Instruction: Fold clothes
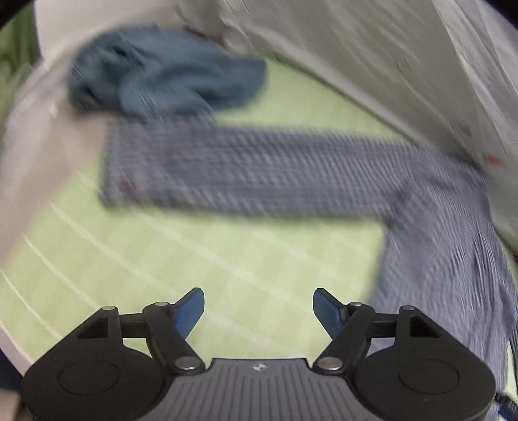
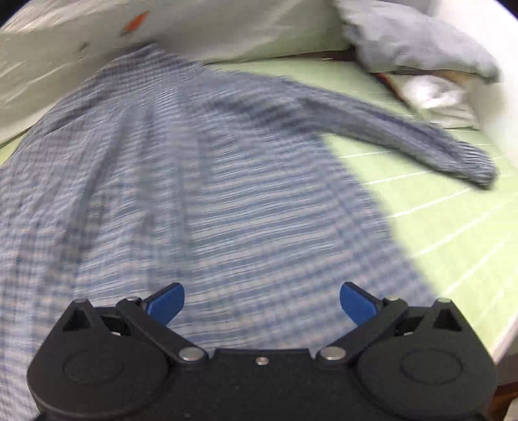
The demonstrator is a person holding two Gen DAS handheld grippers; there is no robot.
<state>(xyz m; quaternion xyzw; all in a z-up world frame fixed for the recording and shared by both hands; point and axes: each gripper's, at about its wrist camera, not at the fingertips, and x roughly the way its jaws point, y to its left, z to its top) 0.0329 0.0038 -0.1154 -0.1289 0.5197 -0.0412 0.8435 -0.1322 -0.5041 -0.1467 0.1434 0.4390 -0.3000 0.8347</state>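
Green checked bed sheet [image 1: 200, 259], both views blurred. The striped shirt [image 2: 200, 181] lies flat on it, one sleeve [image 1: 246, 171] stretched out sideways (cuff end free). A blue cloth [image 1: 162, 74] is bunched just beyond that sleeve. Left gripper [image 1: 258, 311] gapes empty over bare sheet; right gripper [image 2: 262, 304] gapes empty above the shirt's body. White bedding [image 1: 372, 55] borders the far side.

Your shirt [image 2: 181, 181] lies flat on the sheet [image 2: 453, 226], one sleeve [image 2: 404, 136] reaching toward three o'clock. At twelve o'clock a pillow [image 2: 226, 29] borders it; a towel [image 1: 168, 71] sits beyond the other sleeve [image 1: 226, 168].
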